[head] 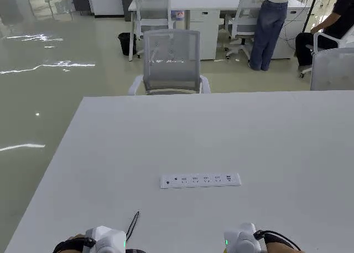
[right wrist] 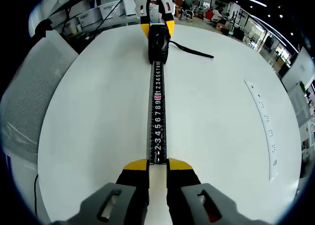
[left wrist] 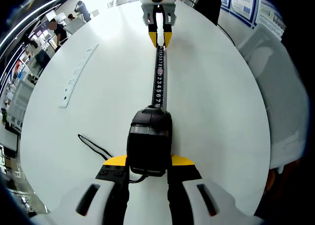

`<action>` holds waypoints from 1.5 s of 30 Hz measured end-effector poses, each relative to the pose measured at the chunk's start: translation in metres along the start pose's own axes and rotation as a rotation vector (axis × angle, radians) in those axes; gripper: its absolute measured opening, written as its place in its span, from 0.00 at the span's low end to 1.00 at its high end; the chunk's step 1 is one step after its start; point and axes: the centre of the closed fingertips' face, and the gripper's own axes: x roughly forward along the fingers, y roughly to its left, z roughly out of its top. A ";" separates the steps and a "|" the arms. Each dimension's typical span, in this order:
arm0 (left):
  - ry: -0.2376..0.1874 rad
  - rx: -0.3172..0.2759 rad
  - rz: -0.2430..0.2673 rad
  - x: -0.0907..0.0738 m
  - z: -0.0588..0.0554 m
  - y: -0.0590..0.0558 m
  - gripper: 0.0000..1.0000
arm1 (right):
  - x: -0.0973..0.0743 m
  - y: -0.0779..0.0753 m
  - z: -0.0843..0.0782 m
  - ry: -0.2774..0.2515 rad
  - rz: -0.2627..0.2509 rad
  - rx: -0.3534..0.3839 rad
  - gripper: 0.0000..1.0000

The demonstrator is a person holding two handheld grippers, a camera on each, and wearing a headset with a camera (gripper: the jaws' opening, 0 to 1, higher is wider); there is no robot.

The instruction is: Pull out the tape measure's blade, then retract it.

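Down on the counter (head: 166,137) the blade (right wrist: 157,112) is stretched straight between both hands, case (left wrist: 149,141) clamped in the left tongs (left wrist: 150,162), tip pinched in the right tongs (right wrist: 157,165), so retracting's probably just right easing toward left.

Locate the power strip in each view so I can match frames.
Head view: power strip centre, lower half.
Left gripper view: power strip upper left, left of the blade.
Right gripper view: power strip at right, right of the blade.
Shared landmark: the black strap, trailing from the tape case toward the strip's side.
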 end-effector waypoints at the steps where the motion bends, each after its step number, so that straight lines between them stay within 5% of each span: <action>1: 0.000 0.000 0.000 0.000 0.000 0.000 0.25 | 0.000 0.000 0.000 0.000 0.000 -0.001 0.10; 45: 0.007 -0.004 0.004 -0.002 0.001 0.000 0.25 | -0.012 -0.002 -0.022 0.041 -0.012 -0.005 0.10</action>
